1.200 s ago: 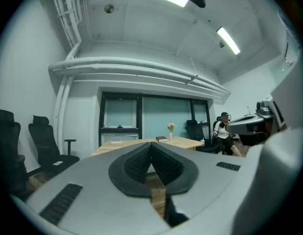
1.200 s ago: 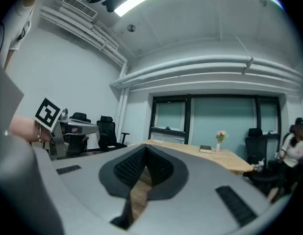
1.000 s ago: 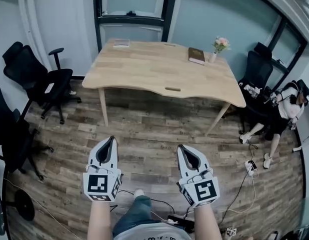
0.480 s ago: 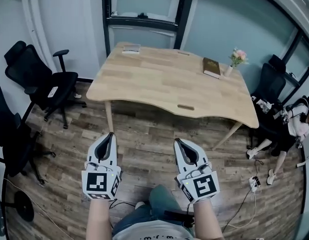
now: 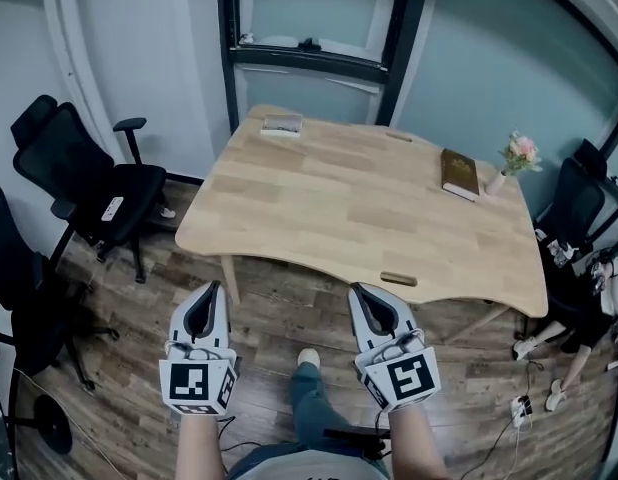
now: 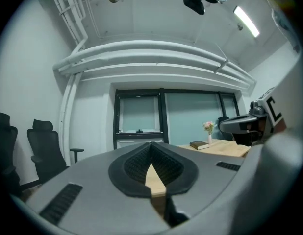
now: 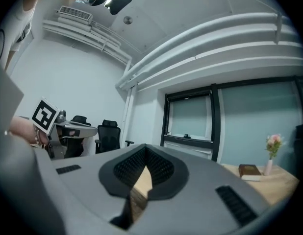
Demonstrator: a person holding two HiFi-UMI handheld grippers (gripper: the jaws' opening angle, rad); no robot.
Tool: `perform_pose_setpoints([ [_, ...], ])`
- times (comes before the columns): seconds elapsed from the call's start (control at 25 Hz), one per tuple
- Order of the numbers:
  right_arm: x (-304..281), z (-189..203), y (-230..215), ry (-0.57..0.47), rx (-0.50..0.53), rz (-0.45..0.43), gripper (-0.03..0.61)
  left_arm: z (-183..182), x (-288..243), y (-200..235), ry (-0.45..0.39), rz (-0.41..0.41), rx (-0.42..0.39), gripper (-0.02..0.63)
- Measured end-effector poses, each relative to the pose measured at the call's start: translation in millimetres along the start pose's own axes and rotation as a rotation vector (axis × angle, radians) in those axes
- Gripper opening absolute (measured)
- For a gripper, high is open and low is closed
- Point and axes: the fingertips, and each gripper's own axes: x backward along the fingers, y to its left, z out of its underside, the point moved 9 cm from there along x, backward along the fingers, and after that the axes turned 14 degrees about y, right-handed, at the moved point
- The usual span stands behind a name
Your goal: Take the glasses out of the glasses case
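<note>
A small grey glasses case (image 5: 282,124) lies shut at the far left edge of the wooden table (image 5: 339,203). Both grippers hang over the floor in front of the table's near edge, well short of the case. My left gripper (image 5: 213,290) is shut with nothing in it, and its tip points at the table's left corner. My right gripper (image 5: 359,293) is also shut and empty. In the left gripper view the left gripper (image 6: 151,146) has its jaws closed together, with a sliver of tabletop beyond. The right gripper view shows the right gripper (image 7: 144,151) closed the same way.
A brown book (image 5: 457,173) and a small vase of flowers (image 5: 517,158) stand at the table's far right. Black office chairs (image 5: 89,183) are on the left, another chair (image 5: 579,208) on the right. A seated person's legs (image 5: 549,338) and a power strip (image 5: 520,406) are at the right.
The person has stepped toward the table, which now sits nearer and lower in the head view. Both grippers stay shut and side by side.
</note>
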Motion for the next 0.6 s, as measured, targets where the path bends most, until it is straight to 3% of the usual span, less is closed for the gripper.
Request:
perform_pose_setpoints([
  [0.28, -127, -38, -92, -0.027, -0.014, -0.066, 0.011, -44, -137, 29, 0.018, -0.066, -0.001, 0.015],
  [0.6, -231, -62, -148, -0.024, 0.018, -0.16, 0.011, -69, -227, 58, 0.042, -0.135, -0.008, 0.015],
])
